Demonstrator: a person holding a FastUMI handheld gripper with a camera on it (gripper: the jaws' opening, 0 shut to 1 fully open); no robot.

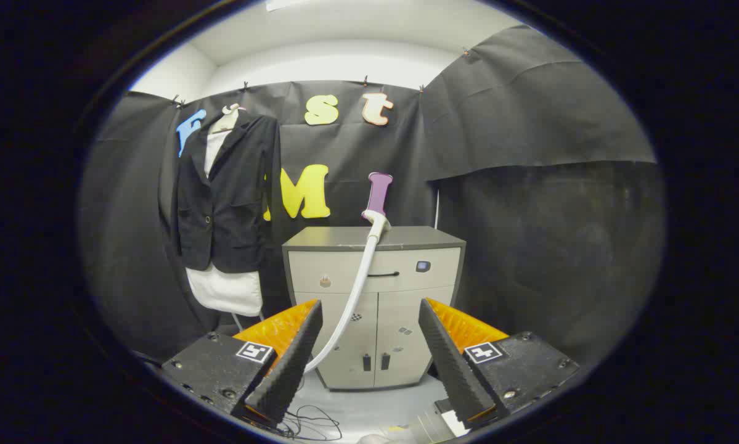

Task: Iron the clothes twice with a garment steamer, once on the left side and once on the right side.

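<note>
Hand-held gripper point(369, 354) spread, empty. Step: fetch steamer point(376, 217) on cabinet point(375, 290), 12 o'clock. Next: reach, pinch handle. Jacket point(227, 191) at 10 o'clock.

Gripper point(369, 354) fingers stood apart, empty; their rear ends ran out of view. Hose point(355, 290) lower end passed behind the left finger point(286, 364), its run beyond hidden. Steamer point(376, 217) head blended with the wall; shape unclear. Jacket point(227, 191) covered most of the shirt point(226, 290). Cabinet point(375, 308) stickers too small to tell. Cables point(310, 425) on floor cut off.
</note>
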